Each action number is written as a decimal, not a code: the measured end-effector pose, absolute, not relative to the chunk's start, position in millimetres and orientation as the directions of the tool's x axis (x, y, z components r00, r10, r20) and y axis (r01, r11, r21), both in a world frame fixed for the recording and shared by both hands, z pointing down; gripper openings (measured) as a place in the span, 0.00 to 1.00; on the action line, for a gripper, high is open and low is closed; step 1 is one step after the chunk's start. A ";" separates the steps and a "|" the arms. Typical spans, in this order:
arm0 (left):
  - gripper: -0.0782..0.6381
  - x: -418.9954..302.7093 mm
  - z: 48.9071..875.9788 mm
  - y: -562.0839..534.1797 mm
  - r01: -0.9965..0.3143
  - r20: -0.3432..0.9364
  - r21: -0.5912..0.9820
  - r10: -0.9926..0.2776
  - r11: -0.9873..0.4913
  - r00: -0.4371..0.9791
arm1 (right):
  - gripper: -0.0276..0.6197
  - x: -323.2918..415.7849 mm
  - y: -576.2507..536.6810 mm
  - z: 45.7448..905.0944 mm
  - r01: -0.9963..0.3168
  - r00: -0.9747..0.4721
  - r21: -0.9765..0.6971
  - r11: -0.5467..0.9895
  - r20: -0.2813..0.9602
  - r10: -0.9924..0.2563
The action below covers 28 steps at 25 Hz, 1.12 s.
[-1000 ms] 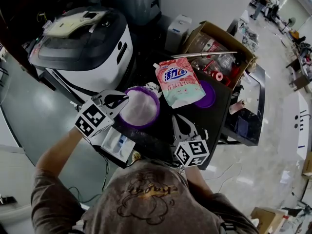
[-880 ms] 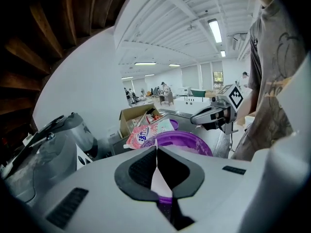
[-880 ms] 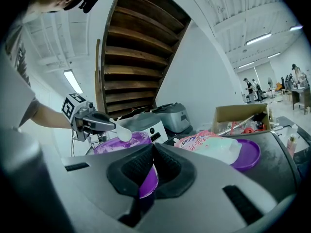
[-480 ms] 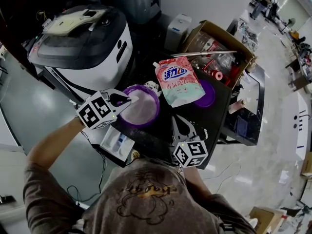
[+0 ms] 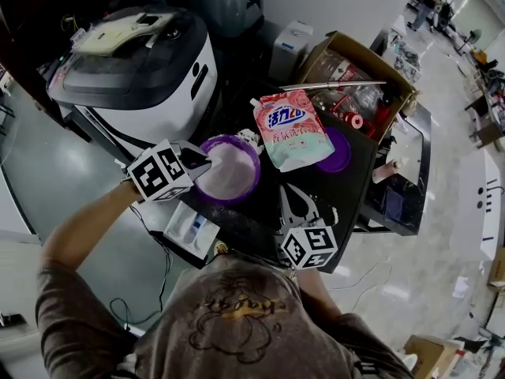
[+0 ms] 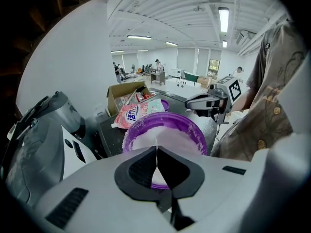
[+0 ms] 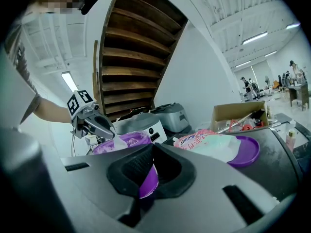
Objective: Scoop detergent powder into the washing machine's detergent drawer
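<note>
Purple plastic is what catches the eye: a round purple tub (image 6: 198, 139) is sitting on the dark table (image 5: 323, 189), filled with white detergent powder (image 5: 229, 168). The person is holding the left gripper (image 5: 197, 162) over the tub's near-left rim, its jaws pressed together on the thin handle of a pale scoop (image 7: 118, 142) whose tip is reaching down into the powder. The right gripper (image 5: 286, 194) is lying low just beside the tub's other side, jaws drawn together; a sliver of purple is showing in the slot behind the tips, and I cannot tell whether it is pinching anything. A pink detergent pouch (image 5: 292, 129) is lying flat behind the tub, partly over a purple lid (image 5: 339, 155). The washing machine (image 5: 134, 69) is standing to the left, and its detergent drawer (image 5: 192, 229) is sticking out, open, below the left gripper.
</note>
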<state>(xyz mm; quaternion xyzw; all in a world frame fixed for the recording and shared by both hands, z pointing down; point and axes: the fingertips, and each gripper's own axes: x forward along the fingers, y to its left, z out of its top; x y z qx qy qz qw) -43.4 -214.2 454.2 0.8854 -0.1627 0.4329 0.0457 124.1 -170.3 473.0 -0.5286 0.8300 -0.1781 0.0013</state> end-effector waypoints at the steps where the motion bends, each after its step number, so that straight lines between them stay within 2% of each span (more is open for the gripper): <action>1: 0.14 -43.4 455.6 -213.6 -0.326 0.788 -0.059 -0.244 -0.943 0.565 | 0.05 124.6 -170.3 473.4 -0.877 -0.440 -0.299 0.376 0.186 -0.879; 13: 0.14 -46.4 473.1 -204.2 -0.298 0.866 -0.035 -0.178 -0.954 0.467 | 0.05 130.3 -169.8 478.3 -0.878 -0.432 -0.310 0.363 0.191 -0.882; 28: 0.14 -37.9 477.4 -190.1 -0.274 0.895 0.053 -0.076 -0.960 0.439 | 0.05 134.7 -171.1 477.1 -0.881 -0.425 -0.312 0.357 0.186 -0.886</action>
